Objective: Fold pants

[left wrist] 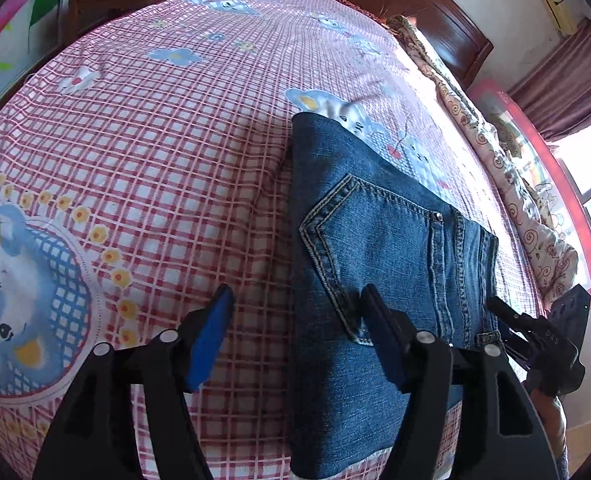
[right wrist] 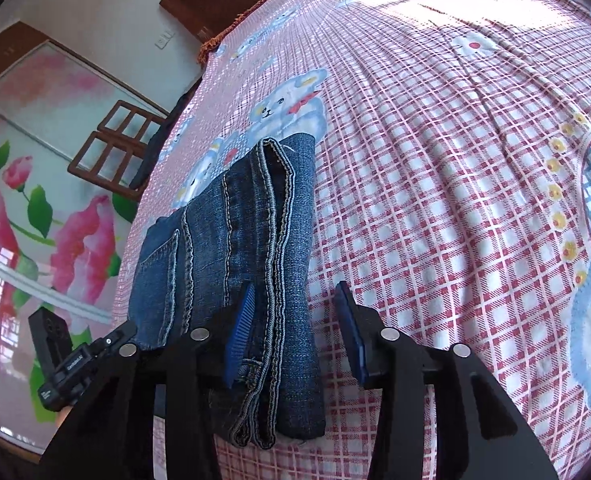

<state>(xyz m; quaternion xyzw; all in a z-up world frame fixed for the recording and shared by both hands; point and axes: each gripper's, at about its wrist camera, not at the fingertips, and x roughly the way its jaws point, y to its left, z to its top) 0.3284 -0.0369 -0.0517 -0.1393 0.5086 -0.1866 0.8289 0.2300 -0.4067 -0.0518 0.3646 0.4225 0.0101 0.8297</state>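
Folded jeans (left wrist: 379, 248) lying flat on the checked pink bedsheet (left wrist: 167, 152), back pocket up in the left wrist view, stacked hems and seams showing along the edge in the right wrist view. Left gripper (left wrist: 297, 328) spread wide, nothing clamped: one blue pad out over bare sheet, the other resting over the denim near the pocket corner, whether touching cannot be told. Right gripper (right wrist: 295, 332) parted too, straddling the near edge of the pile, one pad over the seam stack, the other clear above the sheet; no pinch on the cloth visible. Looks like a release after a fold, bundle compact, task near its end by the look of it. Risks from here, as a guess: a pad snagging the thick hem on the way out and dragging the top layer askew; stiff denim springing back open along that bulky seam edge; a lift at an angle tipping the stack toward the bed edge, with the soft mattress giving little support. Straight, clean withdrawal called for.
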